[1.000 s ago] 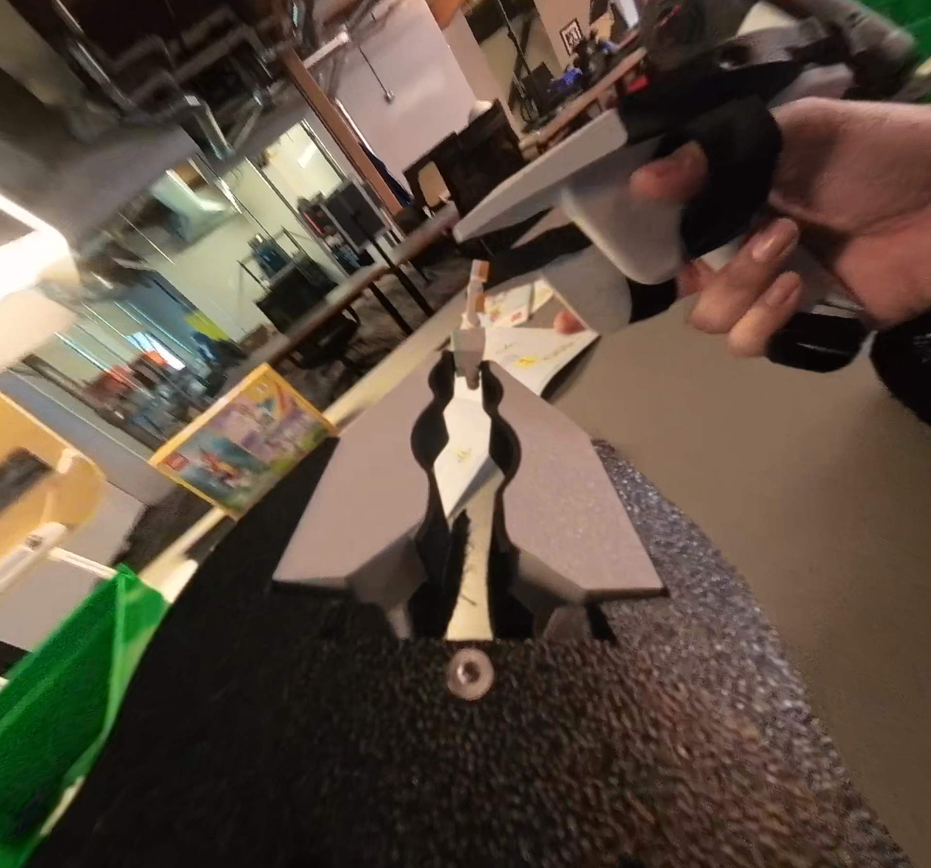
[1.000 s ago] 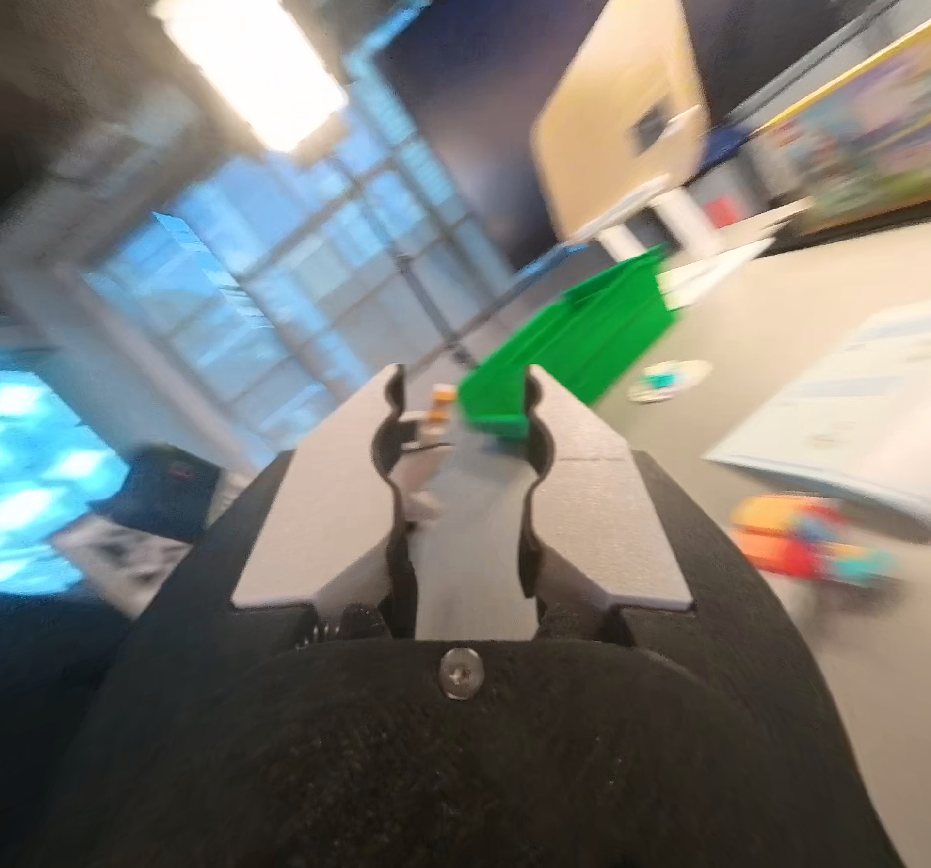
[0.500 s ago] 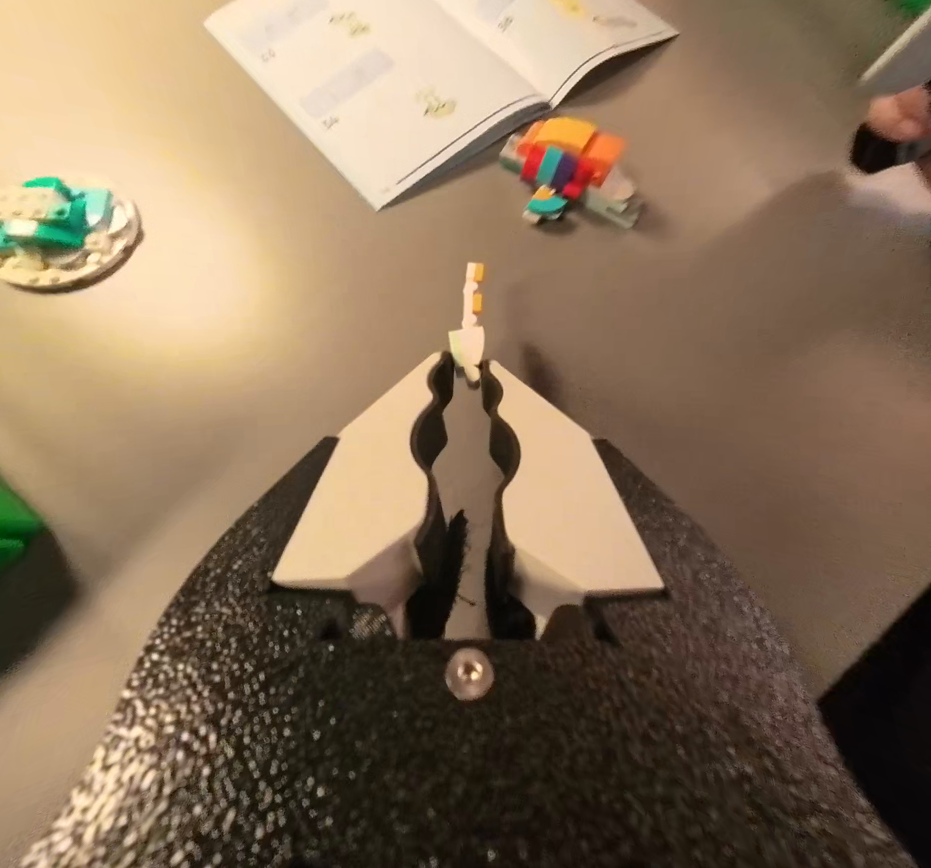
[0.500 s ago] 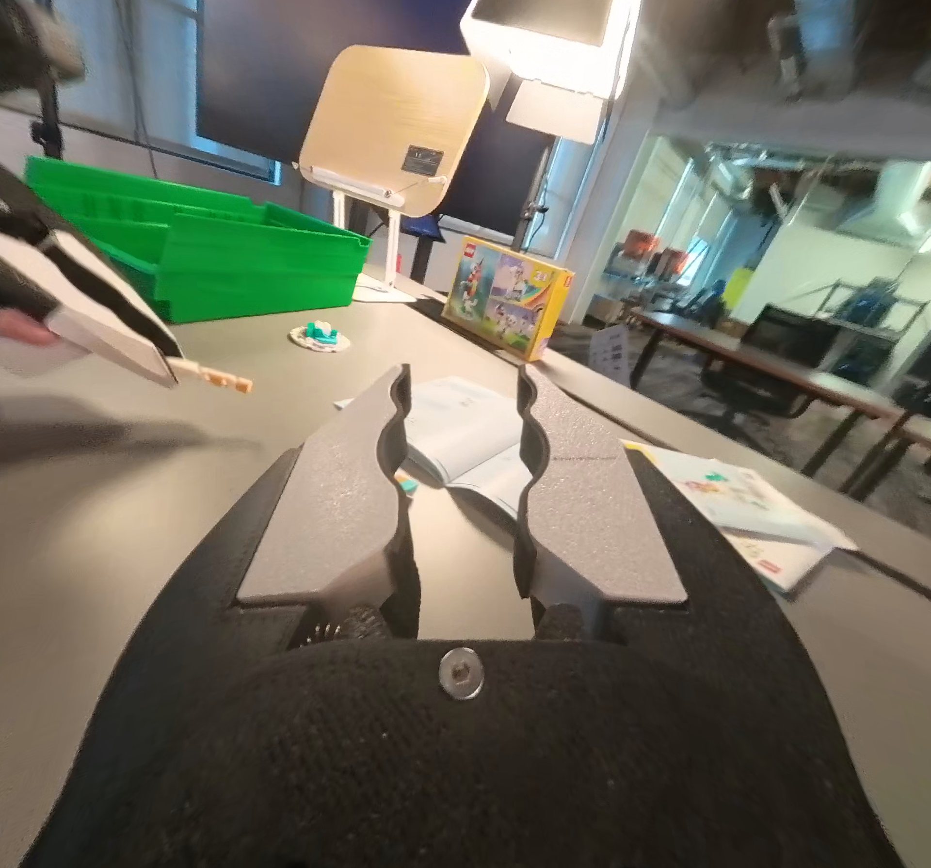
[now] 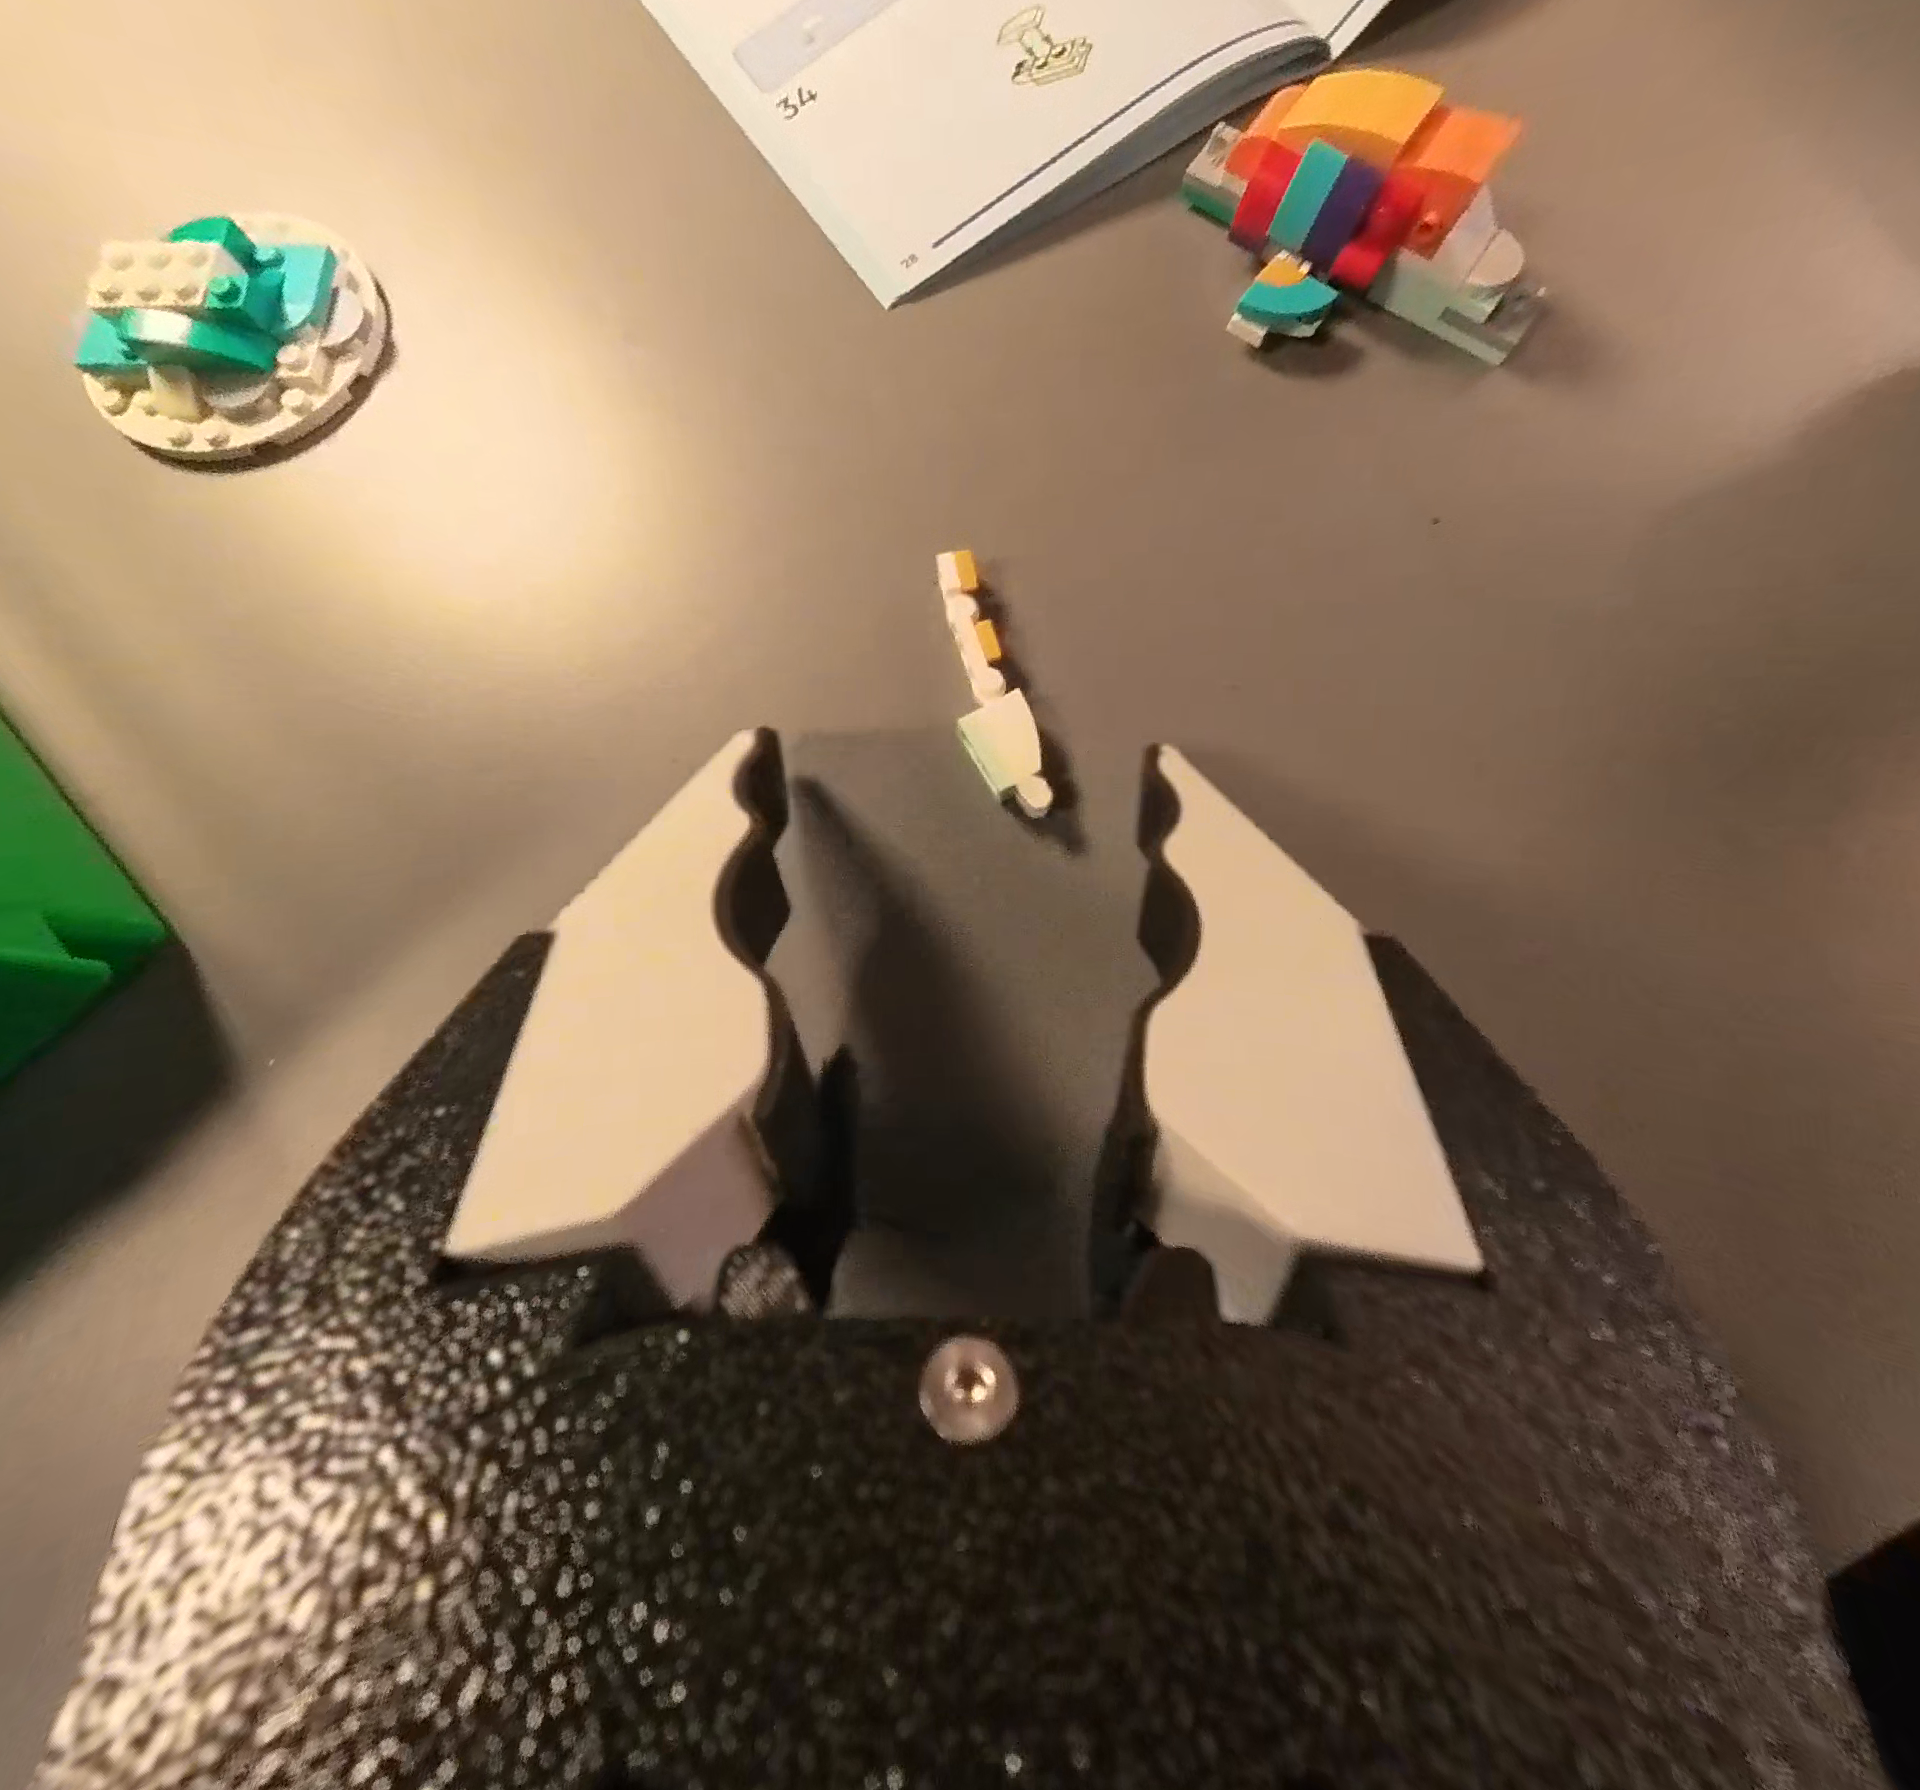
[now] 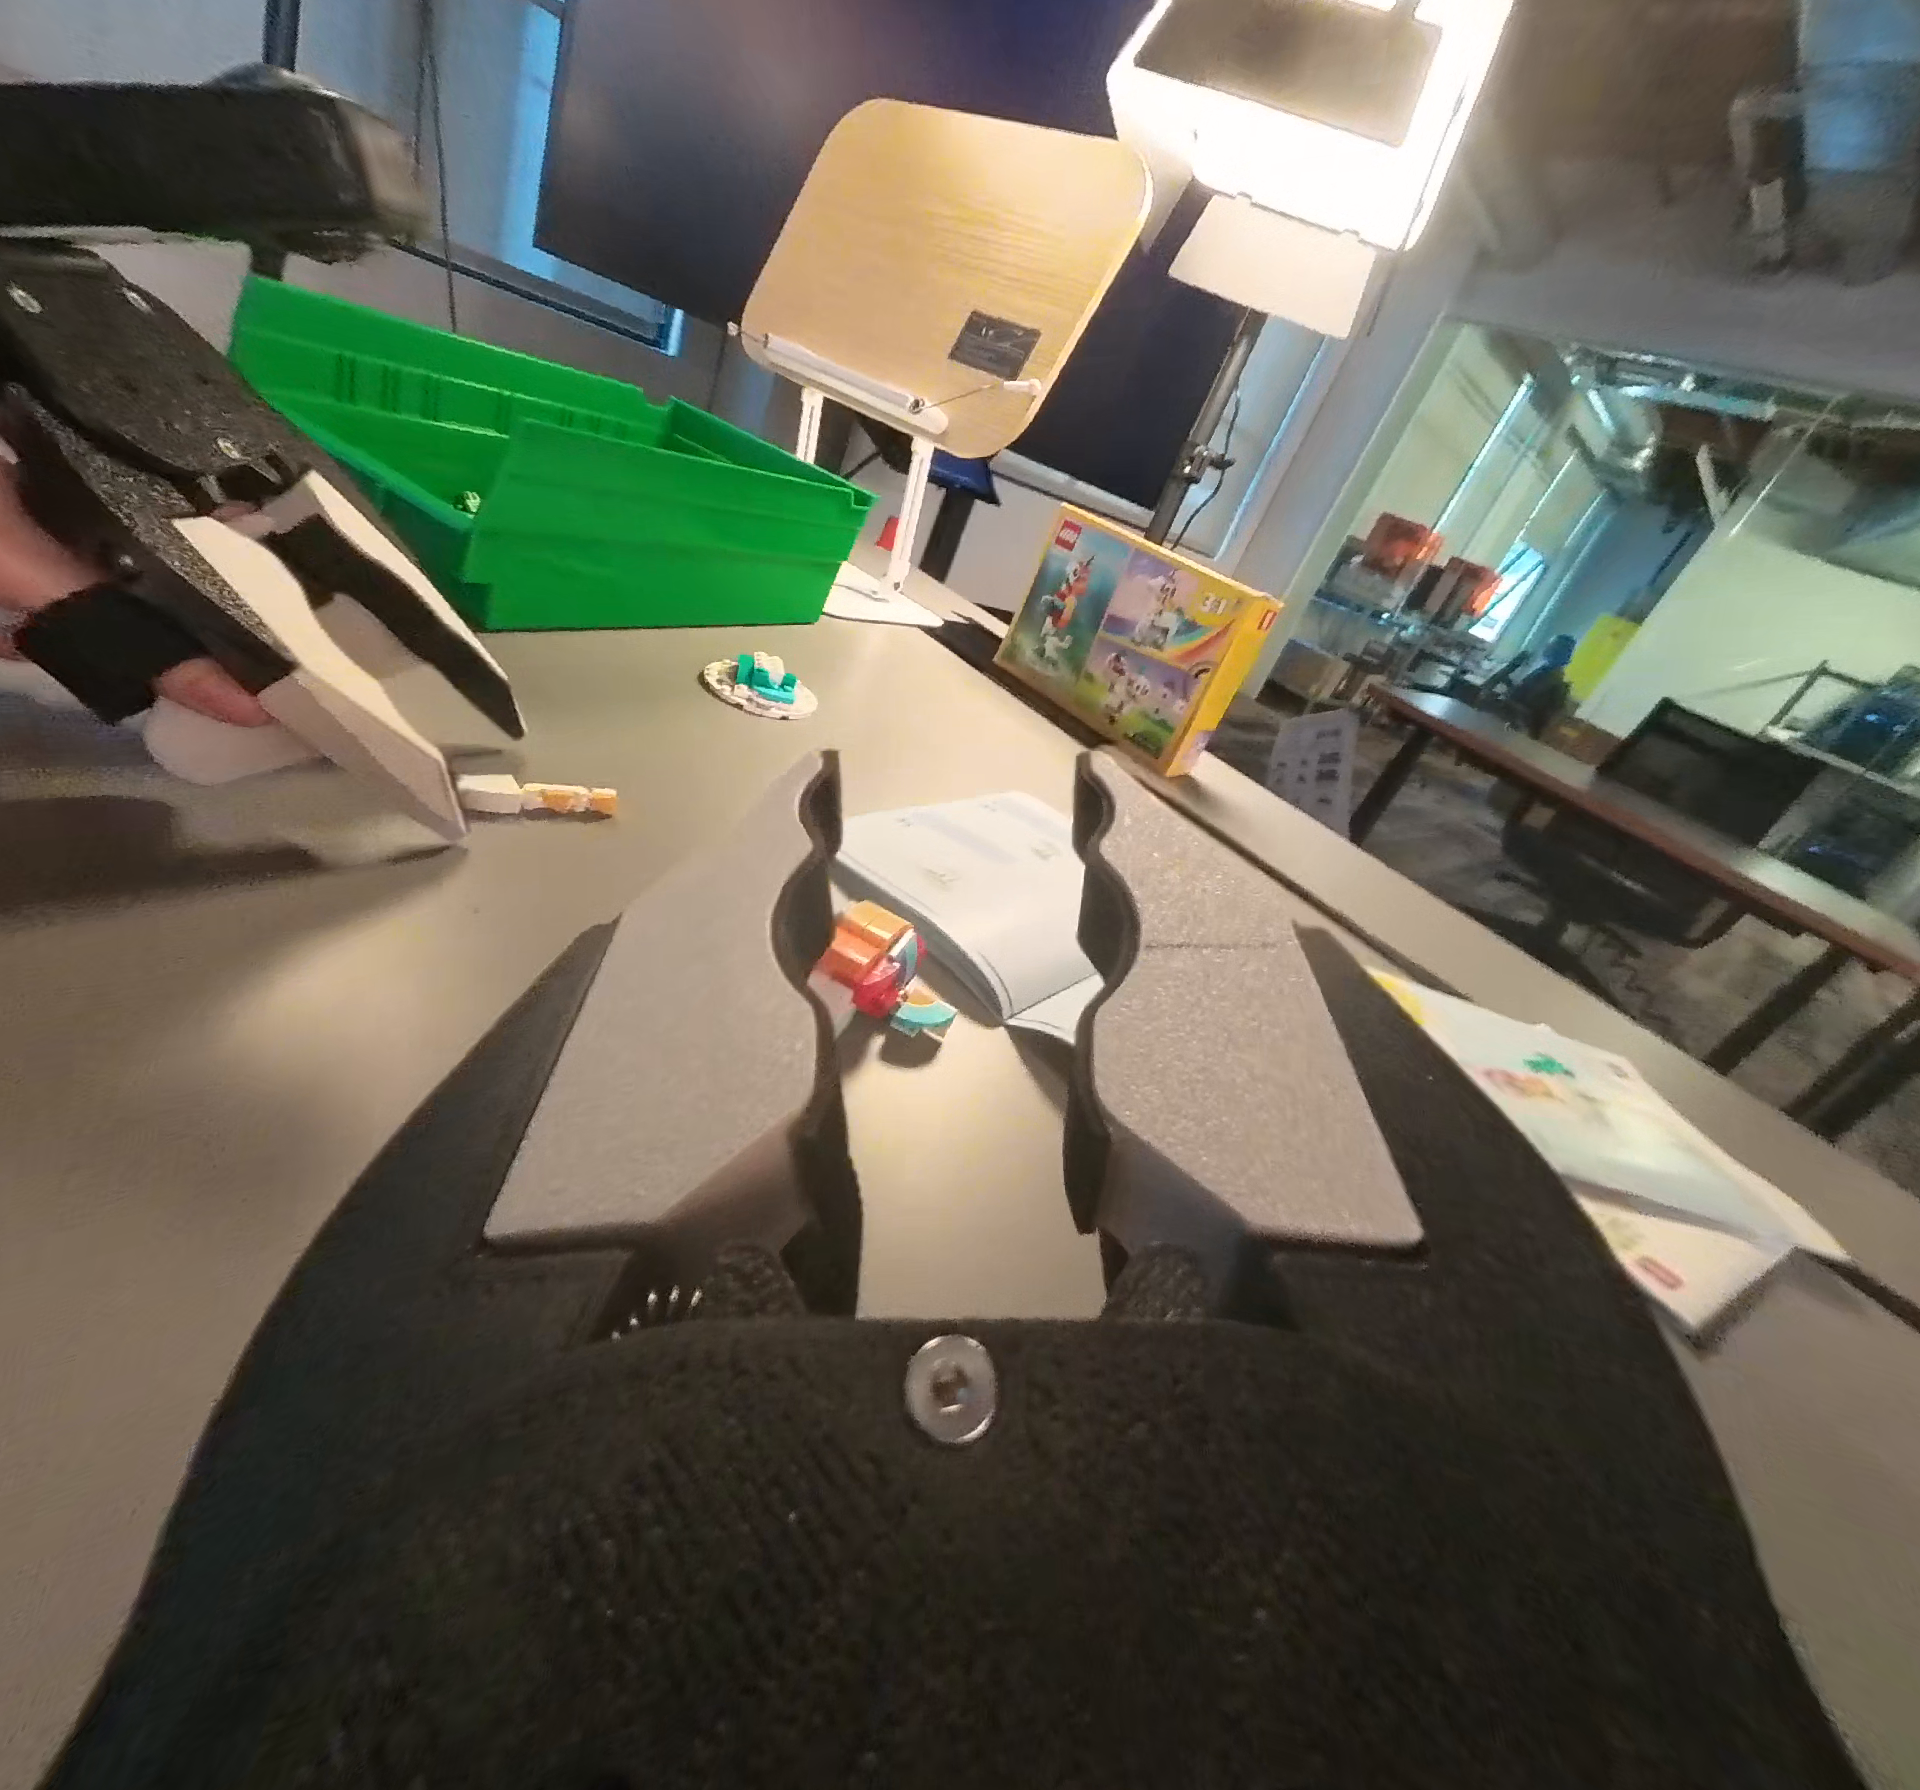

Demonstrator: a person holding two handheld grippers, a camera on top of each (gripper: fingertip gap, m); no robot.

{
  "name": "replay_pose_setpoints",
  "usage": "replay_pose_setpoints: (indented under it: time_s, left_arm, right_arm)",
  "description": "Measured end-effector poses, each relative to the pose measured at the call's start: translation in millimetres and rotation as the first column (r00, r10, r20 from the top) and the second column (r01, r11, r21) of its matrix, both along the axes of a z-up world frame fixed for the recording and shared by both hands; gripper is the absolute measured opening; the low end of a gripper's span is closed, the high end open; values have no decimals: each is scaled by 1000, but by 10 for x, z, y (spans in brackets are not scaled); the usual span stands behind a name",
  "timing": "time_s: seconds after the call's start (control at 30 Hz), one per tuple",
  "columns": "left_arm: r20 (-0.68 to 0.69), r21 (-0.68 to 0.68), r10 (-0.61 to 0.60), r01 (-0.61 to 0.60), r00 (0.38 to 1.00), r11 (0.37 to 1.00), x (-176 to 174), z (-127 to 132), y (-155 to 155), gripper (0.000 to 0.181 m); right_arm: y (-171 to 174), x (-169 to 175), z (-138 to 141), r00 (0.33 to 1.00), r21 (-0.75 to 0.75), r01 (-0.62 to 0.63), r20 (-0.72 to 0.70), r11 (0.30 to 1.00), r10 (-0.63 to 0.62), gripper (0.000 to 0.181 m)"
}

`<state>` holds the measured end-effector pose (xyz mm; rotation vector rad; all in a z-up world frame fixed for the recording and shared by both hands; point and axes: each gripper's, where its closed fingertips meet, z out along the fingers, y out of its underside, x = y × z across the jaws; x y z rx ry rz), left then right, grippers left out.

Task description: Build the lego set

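Note:
A thin white, pale green and gold lego piece (image 5: 987,691) lies on the grey table just beyond my left gripper (image 5: 956,753), which is open and empty right above it. The piece also shows in the right wrist view (image 6: 540,793), at the left gripper's tips (image 6: 473,764). A colourful orange, red and teal lego body (image 5: 1361,192) lies by the open instruction booklet (image 5: 987,26). My right gripper (image 6: 951,774) is open and empty, low over the table, with the colourful body (image 6: 878,971) ahead between its fingers.
A round white plate with a teal lego build (image 5: 223,338) sits at the left, also in the right wrist view (image 6: 758,686). Green bins (image 6: 540,483) stand behind it. A yellow lego box (image 6: 1132,644), a wooden book stand (image 6: 935,275) and loose sheets (image 6: 1600,1138) are on the table.
My left gripper swung down over the table, opened and let go of the thin piece, which now lies on the table. My right gripper swung round toward the colourful body and stayed open.

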<state>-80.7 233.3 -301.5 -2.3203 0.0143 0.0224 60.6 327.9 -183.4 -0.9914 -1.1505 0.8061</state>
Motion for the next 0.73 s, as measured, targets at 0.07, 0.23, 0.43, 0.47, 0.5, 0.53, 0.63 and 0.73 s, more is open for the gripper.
replay_pose_setpoints:
  time_s: [0.07, 0.23, 0.43, 0.47, 0.5, 0.53, 0.63, 0.73]
  left_arm:
    - [-28, 0, 9, -9, 1000, 1000, -7, 33, -5, 66]
    - [-129, -4, 15, -15, 992, 1000, 19, 280, -16, 74]
    - [-286, 71, -52, 76, 957, 995, 349, 956, 35, 34]
    - [-309, 70, -53, 78, 949, 995, 385, 1030, 31, 32]
    - [-325, 66, -53, 79, 944, 995, 417, 1088, 26, 32]
    - [-338, 63, -55, 81, 940, 995, 445, 1138, 23, 32]
    - [-353, 72, -68, 99, 933, 992, 529, 1243, 22, 30]
    - [-362, 51, -76, 101, 929, 994, 567, 1252, -18, 28]
  right_arm:
    - [17, -17, -7, 1000, -62, -8, 11, 998, 8, 45]
    - [-151, -136, 101, 980, -182, 5, 196, 983, 31, 34]
    - [-807, -173, 380, 896, -192, -119, 402, 974, 188, 0]
    - [-909, -173, 362, 867, -200, -139, 449, 970, 217, 0]
    - [-1000, -175, 347, 841, -195, -156, 487, 968, 234, 0]
    - [-1087, -172, 320, 812, -183, -174, 529, 968, 246, 0]
    - [-1311, -138, 184, 711, -134, -225, 654, 965, 257, 0]
    - [-1488, -122, 121, 652, -93, -280, 712, 956, 260, 0]
